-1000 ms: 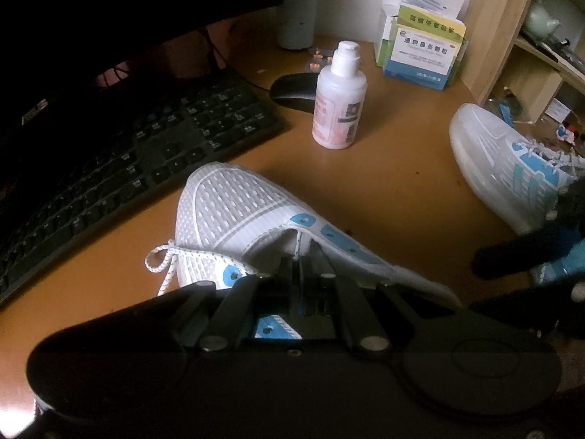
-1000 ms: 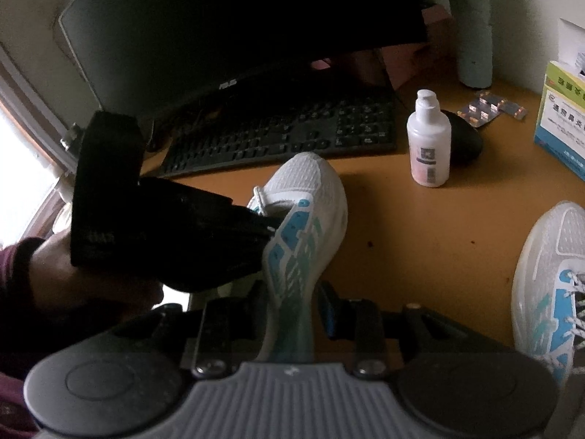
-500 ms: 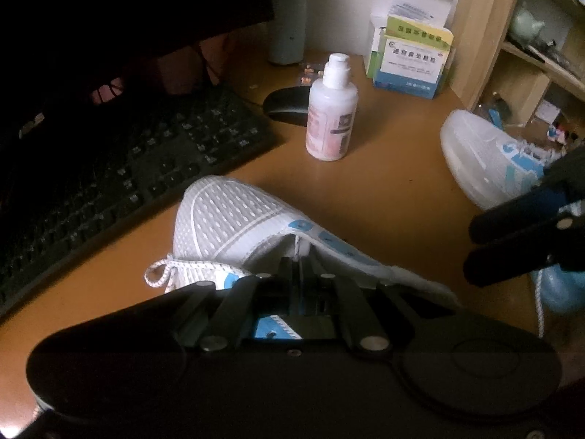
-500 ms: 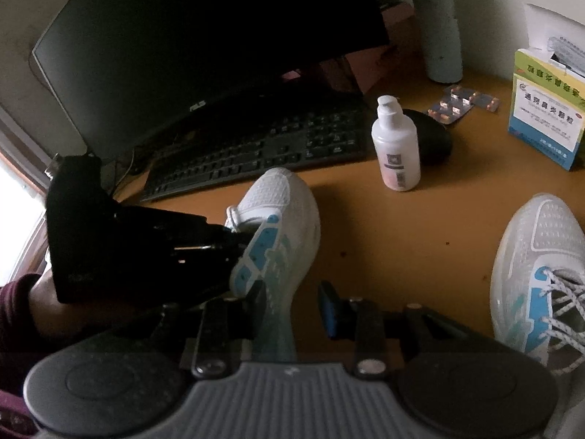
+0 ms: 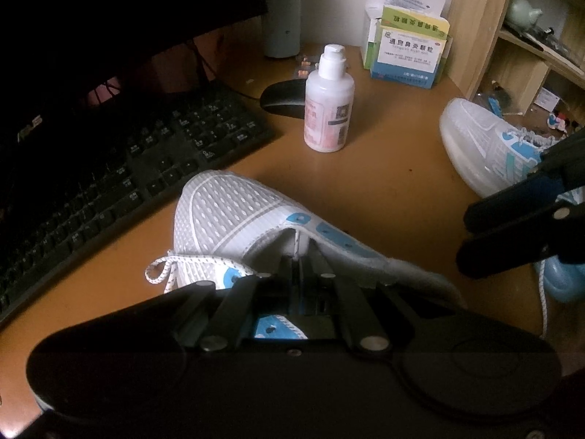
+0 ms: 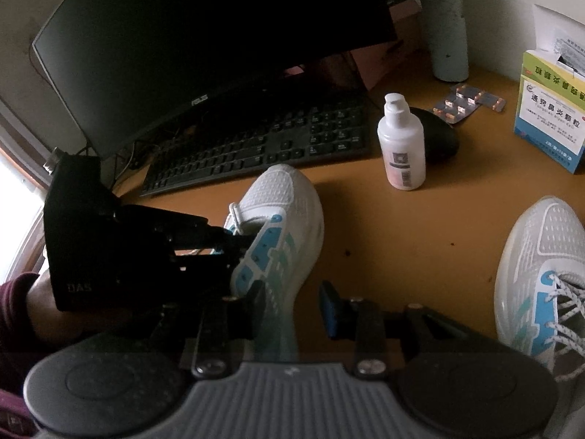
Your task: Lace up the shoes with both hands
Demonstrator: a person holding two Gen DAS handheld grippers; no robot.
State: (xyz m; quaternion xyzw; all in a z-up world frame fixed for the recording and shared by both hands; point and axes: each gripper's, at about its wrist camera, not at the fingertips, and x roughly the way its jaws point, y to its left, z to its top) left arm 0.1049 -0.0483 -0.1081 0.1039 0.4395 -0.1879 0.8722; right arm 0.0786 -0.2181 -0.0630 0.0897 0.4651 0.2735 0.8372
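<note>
Bottle between keyboard and mouse.

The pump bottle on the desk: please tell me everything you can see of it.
The pump bottle is small, white and looks plastic, with a white pump head and a pinkish label bearing a barcode. It stands upright on the wooden desk, just in front of the black mouse, right of the keyboard. Neither gripper touches it.

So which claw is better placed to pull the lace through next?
Left: its claw is shut on the lace inside the near shoe's opening; the right claw hangs open beside the heel.
</note>
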